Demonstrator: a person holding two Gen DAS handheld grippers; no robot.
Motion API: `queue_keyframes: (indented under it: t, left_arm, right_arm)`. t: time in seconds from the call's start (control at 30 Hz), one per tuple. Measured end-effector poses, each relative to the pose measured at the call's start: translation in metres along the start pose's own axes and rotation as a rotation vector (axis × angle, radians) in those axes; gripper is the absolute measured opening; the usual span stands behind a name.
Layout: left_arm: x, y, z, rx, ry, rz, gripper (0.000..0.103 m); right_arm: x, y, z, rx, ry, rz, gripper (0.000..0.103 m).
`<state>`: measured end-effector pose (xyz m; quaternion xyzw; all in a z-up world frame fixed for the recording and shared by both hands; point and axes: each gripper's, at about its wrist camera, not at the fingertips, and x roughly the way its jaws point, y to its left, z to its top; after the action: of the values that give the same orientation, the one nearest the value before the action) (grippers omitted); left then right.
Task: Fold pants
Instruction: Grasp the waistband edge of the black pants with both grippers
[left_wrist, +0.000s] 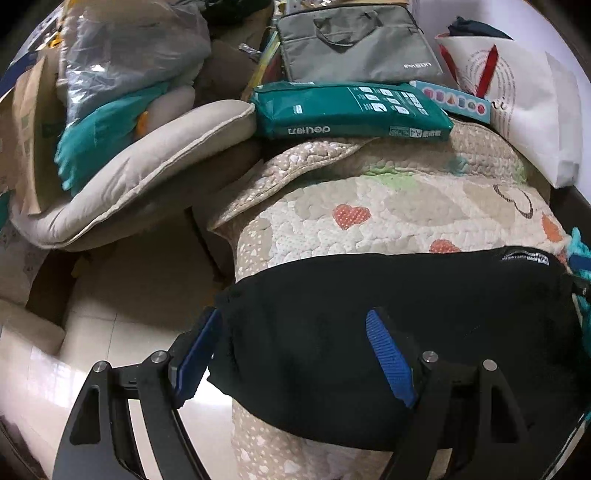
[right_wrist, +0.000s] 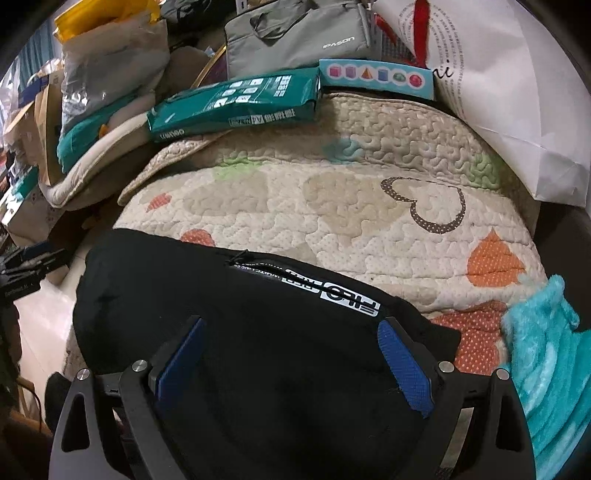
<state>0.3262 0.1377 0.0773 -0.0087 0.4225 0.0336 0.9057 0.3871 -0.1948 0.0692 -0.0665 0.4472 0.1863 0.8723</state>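
Observation:
The black pants lie folded into a compact bundle on a quilted heart-print cover. In the right wrist view the pants show a zip pocket and a white logo strip. My left gripper is open, its blue pads spread over the bundle's left end, one finger off the cover's edge. My right gripper is open above the bundle's right part, holding nothing. The left gripper shows at the far left in the right wrist view.
A green paper ream, a grey laptop bag, a shapes box and a white paper bag crowd the back. A beige cushion lies left. A turquoise fluffy cloth lies right. Tiled floor is below left.

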Motion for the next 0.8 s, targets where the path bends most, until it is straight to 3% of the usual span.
queue_keyframes:
  t: [0.1,0.23,0.47,0.57,0.67,0.8]
  left_arm:
    - [0.016,0.01,0.009,0.028,0.015,-0.072,0.08]
    - [0.048,0.033,0.026,-0.032,0.074,-0.213,0.08]
    - [0.093,0.042,0.042,-0.07,0.07,-0.328,0.08]
    - [0.107,0.031,0.042,-0.013,0.075,-0.331,0.08]
    - [0.119,0.017,0.034,0.07,0.077,-0.287,0.085]
    - [0.118,0.015,0.032,0.092,0.068,-0.299,0.086]
  right_arm:
    - [0.009,-0.005,0.014,-0.006,0.008,0.01,0.096]
    - [0.032,-0.011,0.043,-0.008,0.037,0.034,0.096]
    - [0.066,-0.004,0.078,-0.084,0.096,0.131,0.096]
    - [0.083,0.005,0.08,-0.144,0.155,0.169,0.096]
    - [0.094,0.013,0.074,-0.203,0.198,0.182,0.091]
    - [0.099,0.014,0.061,-0.252,0.229,0.181,0.089]
